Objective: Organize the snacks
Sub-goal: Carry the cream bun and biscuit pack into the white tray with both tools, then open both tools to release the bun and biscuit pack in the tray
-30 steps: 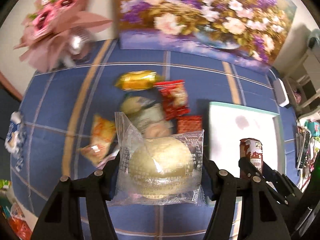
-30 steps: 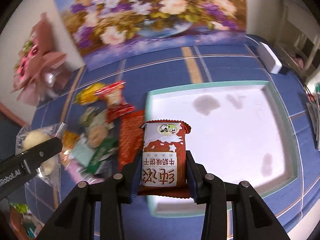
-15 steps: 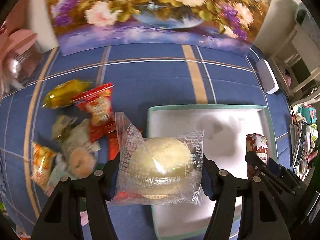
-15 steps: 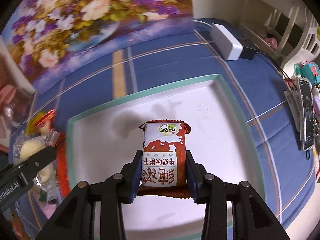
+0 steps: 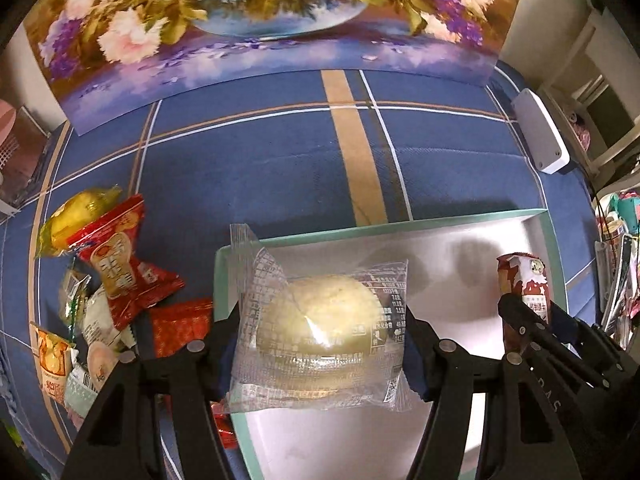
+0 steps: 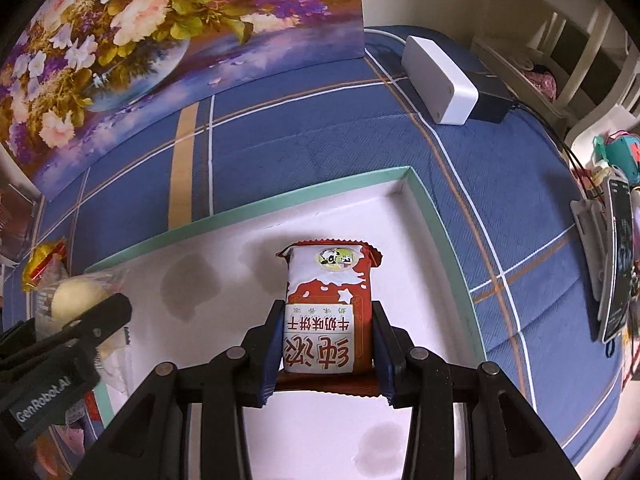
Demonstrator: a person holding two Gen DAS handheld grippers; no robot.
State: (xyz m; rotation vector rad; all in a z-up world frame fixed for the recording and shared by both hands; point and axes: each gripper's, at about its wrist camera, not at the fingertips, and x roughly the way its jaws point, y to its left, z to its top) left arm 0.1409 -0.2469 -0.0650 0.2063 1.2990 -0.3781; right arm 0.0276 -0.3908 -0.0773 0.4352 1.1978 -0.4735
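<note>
My left gripper (image 5: 320, 336) is shut on a round yellow cake in a clear wrapper (image 5: 320, 328), held above the left part of the white tray with a green rim (image 5: 384, 227). My right gripper (image 6: 326, 340) is shut on a red-and-white biscuit packet (image 6: 326, 308) over the same tray (image 6: 256, 210), toward its right side. In the left wrist view that packet (image 5: 524, 280) shows at the right. In the right wrist view the cake (image 6: 76, 296) shows at the left. A heap of loose snacks (image 5: 108, 280) lies on the blue cloth left of the tray.
A flower painting (image 5: 256, 20) stands along the back of the blue checked cloth (image 5: 280, 168). A white box (image 6: 438, 76) with a black adapter sits at the back right. Cluttered items (image 6: 616, 248) hang past the table's right edge.
Both grippers have moved right and downward from over the snack heap to above the tray, each keeping its snack. The tray now fills more of both views.
</note>
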